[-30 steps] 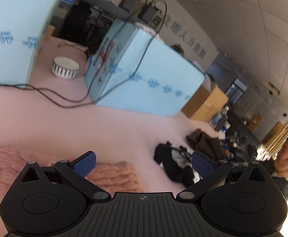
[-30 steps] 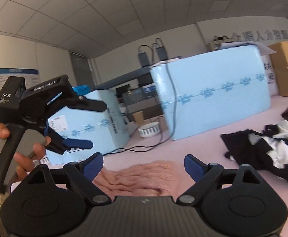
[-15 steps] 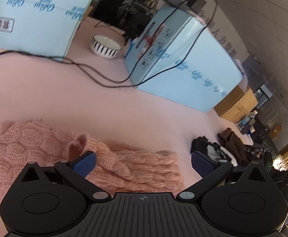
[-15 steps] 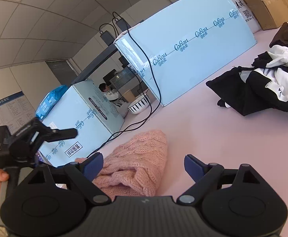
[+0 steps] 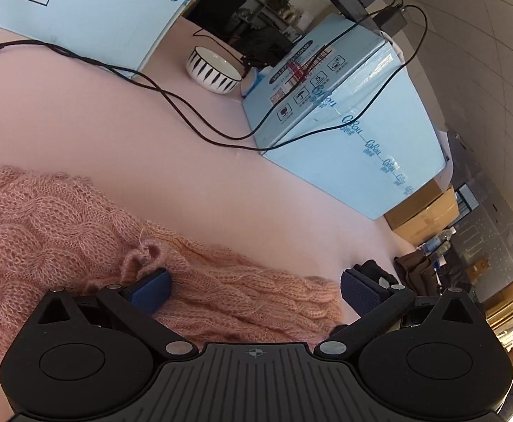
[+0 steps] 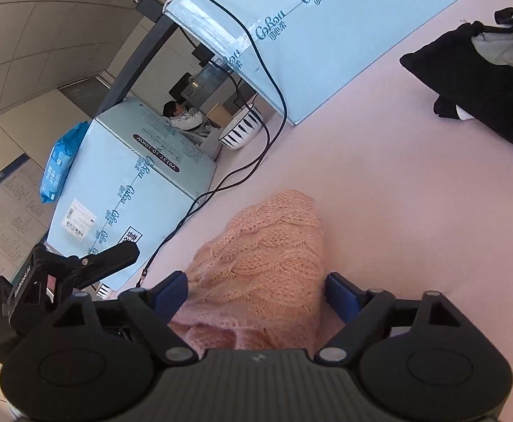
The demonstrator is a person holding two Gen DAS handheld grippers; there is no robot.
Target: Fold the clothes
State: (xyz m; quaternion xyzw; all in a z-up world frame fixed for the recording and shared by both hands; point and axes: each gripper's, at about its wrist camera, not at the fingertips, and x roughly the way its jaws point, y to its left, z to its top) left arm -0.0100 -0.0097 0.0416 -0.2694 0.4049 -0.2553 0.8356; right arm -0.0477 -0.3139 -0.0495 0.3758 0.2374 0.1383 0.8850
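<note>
**Clerk:** As both tools sit low over the cloth, enter them first. Item 1, left gripper [image 5: 254, 290]: jaws wide apart, nothing clamped, one blue pad down against the knit, the other out past the garment's end. Item 2, right gripper [image 6: 256, 290]: jaws likewise apart, straddling a bunched lobe of the same garment without pinching it.

**Checker:** And the garment?

**Clerk:** Item 3, pink cable-knit sweater [image 5: 63, 232]: lying rumpled on the pink table [image 5: 116, 130], a narrow part running out under the left tool, a loose loop of knit puckered just beside its pad. Item 4, black-and-white clothes [image 6: 485, 74]: heaped well apart, untouched. Items 5 to 7, background: blue cartons [image 6: 326, 35], striped bowl [image 5: 214, 70], black cables [image 5: 193, 119] trailing across the table near the sweater's far side.

**Checker:** Handling note for the step?

**Clerk:** My reading is a grasp in preparation for spreading or folding. Advise each tool to close on an edge or hem, not on the bunched middle (open knit stretches and snags easily). Pinch a single layer if the piece is to be opened out, then lift both ends evenly so it hangs straight. Keep the carry clear of the cables; a dragged sleeve could hook one.
</note>
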